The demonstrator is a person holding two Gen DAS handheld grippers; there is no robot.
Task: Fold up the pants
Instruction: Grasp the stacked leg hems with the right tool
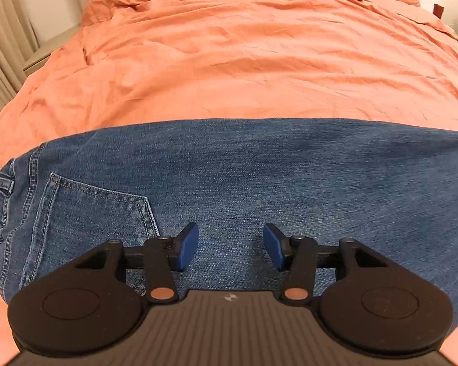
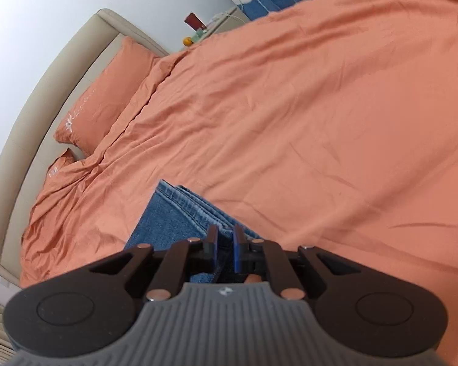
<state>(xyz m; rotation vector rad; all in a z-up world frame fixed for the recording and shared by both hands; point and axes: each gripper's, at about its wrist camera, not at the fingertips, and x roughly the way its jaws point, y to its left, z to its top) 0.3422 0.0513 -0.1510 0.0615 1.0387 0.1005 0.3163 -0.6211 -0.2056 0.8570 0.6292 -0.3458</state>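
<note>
Blue pads on the left gripper (image 1: 230, 245) sit wide apart, with nothing between them. It hangs just above the jeans (image 1: 244, 189), and I cannot tell if it touches the cloth. The jeans lie flat on the bed, spread from side to side in the left wrist view. A back pocket (image 1: 97, 213) with pale stitching shows to the left of the gripper. The waistband (image 1: 0, 201) with its belt loops curls at the far left edge. The far edge of the jeans makes a smooth straight line across the orange cover (image 1: 244, 61).

The right gripper (image 2: 226, 245) is nearly closed. Its two blue pads press on the thick end of the jeans (image 2: 168, 216), where several hemmed layers are stacked up. The cloth goes right between the pads, so it has hold of the jeans. In the right wrist view only a small part of the jeans shows, lying on the cover just ahead of the gripper.

The orange cover is wrinkled and fills most of both views. An orange pillow (image 2: 107, 94) with a small white flower mark lies at the head of the bed, well apart from the jeans. A beige headboard (image 2: 45, 91) curves behind the pillow. Past the bed stands a small stand with a red thing (image 2: 194, 21) and a little round orange thing (image 2: 187, 41) on it. Pale curtains (image 1: 3, 45) hang at the left side in the left wrist view.
</note>
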